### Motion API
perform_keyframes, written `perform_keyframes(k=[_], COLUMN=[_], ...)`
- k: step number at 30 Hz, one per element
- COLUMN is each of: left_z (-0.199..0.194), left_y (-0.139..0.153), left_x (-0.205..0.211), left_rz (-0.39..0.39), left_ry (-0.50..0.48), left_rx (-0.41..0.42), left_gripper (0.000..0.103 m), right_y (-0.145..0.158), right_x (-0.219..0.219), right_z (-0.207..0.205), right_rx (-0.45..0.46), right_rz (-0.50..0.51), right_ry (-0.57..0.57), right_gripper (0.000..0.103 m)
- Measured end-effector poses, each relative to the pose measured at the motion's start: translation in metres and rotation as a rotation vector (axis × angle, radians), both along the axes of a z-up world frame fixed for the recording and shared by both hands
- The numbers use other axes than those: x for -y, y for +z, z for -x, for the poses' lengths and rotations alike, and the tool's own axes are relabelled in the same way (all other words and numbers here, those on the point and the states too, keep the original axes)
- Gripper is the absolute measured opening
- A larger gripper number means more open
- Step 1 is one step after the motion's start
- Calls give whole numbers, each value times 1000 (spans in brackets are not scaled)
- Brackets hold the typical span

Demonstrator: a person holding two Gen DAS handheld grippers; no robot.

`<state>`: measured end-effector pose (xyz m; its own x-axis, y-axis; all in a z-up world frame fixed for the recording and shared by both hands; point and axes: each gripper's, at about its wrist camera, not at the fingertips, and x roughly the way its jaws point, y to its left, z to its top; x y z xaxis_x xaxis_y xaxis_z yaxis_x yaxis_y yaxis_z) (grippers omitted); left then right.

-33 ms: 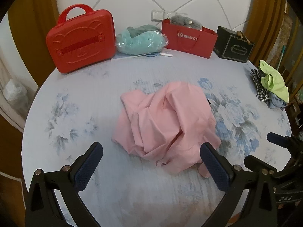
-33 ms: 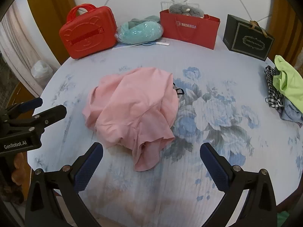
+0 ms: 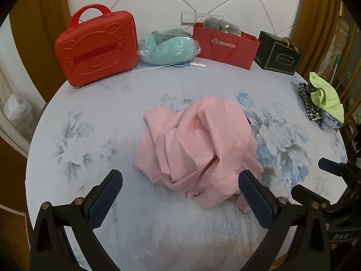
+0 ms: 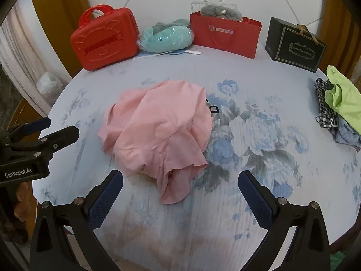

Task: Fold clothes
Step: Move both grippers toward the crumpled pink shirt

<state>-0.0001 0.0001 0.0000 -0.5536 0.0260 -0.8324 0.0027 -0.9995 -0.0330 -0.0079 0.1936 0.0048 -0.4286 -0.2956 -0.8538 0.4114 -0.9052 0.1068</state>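
While pink garment (image 3: 196, 149) lies crumpled, red case (image 3: 97, 47), 2 bags behind

A home interior: a round desk (image 3: 94, 117) under a floral blue cloth, backed by a padded white wall panel (image 3: 225, 0) with sockets (image 3: 194, 18), wooden trim, gift bags (image 4: 225, 37) and a red bear-embossed case (image 3: 97, 47).

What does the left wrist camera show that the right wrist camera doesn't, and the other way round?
Only the left wrist view shows the right gripper, open at its right edge. Only the right wrist view shows the left gripper, open at its left edge, and a black strap beside the crumpled pink garment. Both show the garment, red suitcase and floral tablecloth.
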Motion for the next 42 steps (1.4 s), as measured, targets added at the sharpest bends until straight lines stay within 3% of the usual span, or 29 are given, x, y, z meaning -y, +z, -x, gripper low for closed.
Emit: perform_keyframes(k=[3,5,9,16,42], left_z=[1,0,3,9,10], left_y=[0,-2,-7,-14,-24], left_x=[0,8,3,11,12], left_rz=[6,-33,1,-26,-11], left_ry=[-2,4,12,32,45], left_rx=[-3,7,26,57,105], left_gripper=[103,103,103,103,103], right_y=[-1,-1,-2,-4,-13], right_x=[-2,-3,-6,-1,-5], right_z=[0,0,0,2,6], right_rx=[5,8,14,21,41], right_rz=[9,15,27,3,-10], right_ry=[-3,-5,-8,-9,-28], right_gripper=[103,103,103,103,103])
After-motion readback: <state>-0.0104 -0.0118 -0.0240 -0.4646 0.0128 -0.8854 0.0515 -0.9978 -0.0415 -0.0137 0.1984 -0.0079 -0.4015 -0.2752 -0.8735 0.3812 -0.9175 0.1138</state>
